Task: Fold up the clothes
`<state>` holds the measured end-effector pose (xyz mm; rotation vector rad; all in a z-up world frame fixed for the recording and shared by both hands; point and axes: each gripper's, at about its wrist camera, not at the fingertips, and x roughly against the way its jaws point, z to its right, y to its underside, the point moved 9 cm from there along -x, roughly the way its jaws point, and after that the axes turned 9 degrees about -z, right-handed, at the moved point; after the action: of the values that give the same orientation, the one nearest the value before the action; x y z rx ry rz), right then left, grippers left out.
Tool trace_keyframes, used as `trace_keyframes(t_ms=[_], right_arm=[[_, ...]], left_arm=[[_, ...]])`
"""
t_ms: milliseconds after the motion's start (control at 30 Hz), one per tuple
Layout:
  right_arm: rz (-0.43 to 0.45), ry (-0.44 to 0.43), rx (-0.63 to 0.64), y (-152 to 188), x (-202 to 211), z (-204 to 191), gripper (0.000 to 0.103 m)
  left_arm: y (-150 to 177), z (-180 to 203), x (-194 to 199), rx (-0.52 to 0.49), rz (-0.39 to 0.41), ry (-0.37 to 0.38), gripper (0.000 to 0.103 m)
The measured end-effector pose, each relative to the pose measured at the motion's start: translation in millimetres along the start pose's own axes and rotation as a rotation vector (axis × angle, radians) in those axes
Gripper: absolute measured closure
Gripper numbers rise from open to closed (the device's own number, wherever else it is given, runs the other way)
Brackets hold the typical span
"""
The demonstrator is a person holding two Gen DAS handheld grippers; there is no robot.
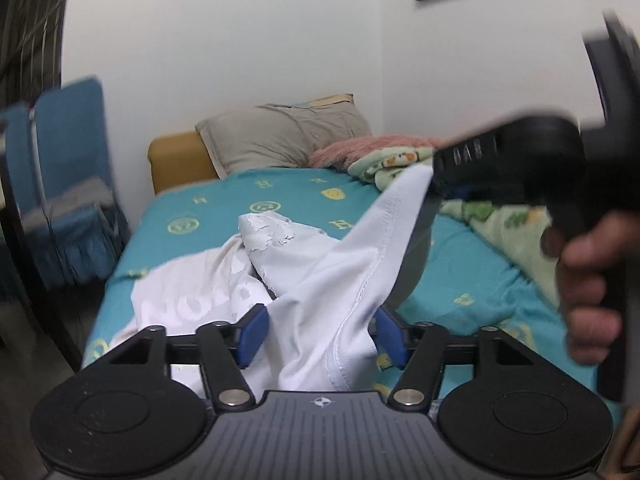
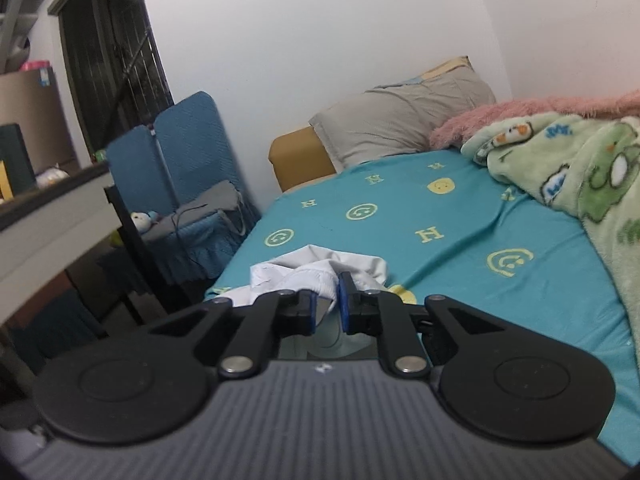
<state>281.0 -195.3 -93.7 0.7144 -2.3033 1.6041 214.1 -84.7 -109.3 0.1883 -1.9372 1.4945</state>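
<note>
The white garment (image 1: pixel 320 280) is lying mostly crumpled on the teal bedsheet (image 1: pixel 280 196), with one hemmed edge getting pulled up between your two grippers, so the big risk is that the bunched bulk is dragging along and twisting instead of spreading flat, and honestly that thin bit of hem could be slipping out too. Your left gripper (image 1: pixel 318 330) is sitting wide apart with the cloth just draping through the gap, not pinched, while your right gripper (image 2: pixel 327 310) is nearly together and looks to be nipping a fold of the fabric.
</note>
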Motion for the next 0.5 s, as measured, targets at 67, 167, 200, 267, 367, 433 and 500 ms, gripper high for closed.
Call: trace_keyframes(t_ms=[67,167,200,267,367,433,500], right_arm=[[-0.007,-0.019,-0.034,-0.8,-0.6,2.9,0.089],[-0.005,-0.041,-0.070,-2.0,1.6,5.3,0.089],[-0.001,-0.045,-0.079,-2.1,2.8,6.2,0.089],[0.009,-0.040,-0.099,-2.7,4.9,10.3,0.089],[0.008,-0.002,-0.140,-1.2,4.3,20.9,0.089],[-0.002,0.018,-0.160,1.1,2.1,26.2,0.087],[0.001,0.052,-0.167,2.7,1.2,31.7,0.087]], left_arm=[[0.3,8.6,-10.0,-0.042,0.006,-0.035,0.038],[-1.9,10.4,-23.2,-0.036,0.022,-0.119,0.038],[-3.6,7.3,-25.2,-0.017,0.035,-0.151,0.038],[-8.6,-5.9,-19.8,0.038,0.089,-0.224,0.036],[-16.1,-25.7,0.4,0.137,0.178,-0.285,0.034],[-18.6,-36.2,12.8,0.203,0.212,-0.297,0.030],[-13.7,-38.5,12.2,0.211,0.173,-0.313,0.028]])
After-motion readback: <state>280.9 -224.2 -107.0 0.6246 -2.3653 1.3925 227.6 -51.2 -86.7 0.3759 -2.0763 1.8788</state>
